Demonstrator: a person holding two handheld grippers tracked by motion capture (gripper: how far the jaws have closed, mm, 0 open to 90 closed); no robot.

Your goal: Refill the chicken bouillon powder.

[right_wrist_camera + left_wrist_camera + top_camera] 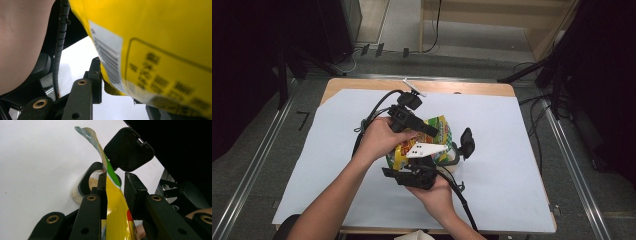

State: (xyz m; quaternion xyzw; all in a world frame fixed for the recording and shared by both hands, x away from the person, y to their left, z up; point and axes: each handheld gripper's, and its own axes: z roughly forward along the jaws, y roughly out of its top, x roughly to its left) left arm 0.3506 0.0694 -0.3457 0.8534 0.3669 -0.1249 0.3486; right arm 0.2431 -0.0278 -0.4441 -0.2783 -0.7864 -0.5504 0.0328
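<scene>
A: Where does the yellow snack bag (438, 141) sit at this point?

B: Above the middle of the white sheet (512, 150) that covers the counter (482, 88), lifted off it and held between both hands. In the high view it sits just left of a clear container (455, 152) with a black flip lid (467, 141) standing open.

A: Left tool (115, 190)?

B: Narrow gap between its jaws, with the bag's top edge running through it. In the left gripper view the film lies against the left jaw; a sliver of space shows beside the right jaw, so I cannot tell whether the pads actually pinch. Past the jaws, the container's open mouth shows brownish contents, with the lid raised above it.

A: Right tool (120, 95)?

B: It comes up under the bag's lower end. The right gripper view shows one jaw against the bag's bottom edge, near the barcode panel (107, 55); the other jaw is hidden behind the bag. Partly closed, but grip not confirmed.

A: Hands?

B: The left hand (379, 137) is above the bag, the right hand (437, 192) below it.
</scene>
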